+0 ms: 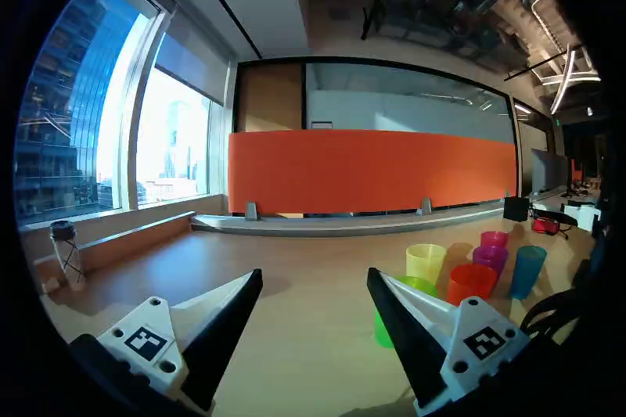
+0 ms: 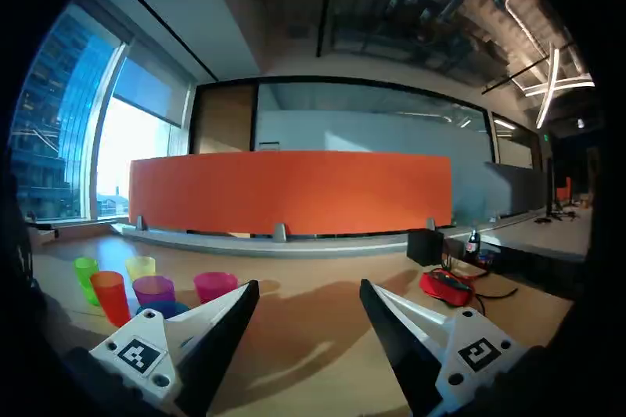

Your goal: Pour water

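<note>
Cups stood in a cluster on the wooden desk [image 1: 313, 339]. In the left gripper view we saw them ahead and to the right: a yellow cup [image 1: 426, 260], a green cup [image 1: 381, 332] partly hidden behind one finger, a red-orange cup [image 1: 472, 282], a purple cup [image 1: 490, 258], a pink cup [image 1: 494, 239] farthest back and a teal cup [image 1: 527, 271] at the right end. A clear bottle with a dark cap [image 1: 66, 254] stood well apart from them, far to the left by the window ledge [image 1: 133, 231]; we could not tell whether it held water.

Our left gripper [image 1: 313, 275] hung over bare desk with its fingers spread wide and nothing between them. Our right gripper [image 2: 307, 285] was spread just as wide and gripped nothing. In its view the cups lay to the left, with the teal cup just behind one finger. An orange partition [image 2: 289, 192] ran along the back of the desk. To the right lay a red object [image 2: 442, 288] with black cables, near a black box [image 2: 425, 246].
</note>
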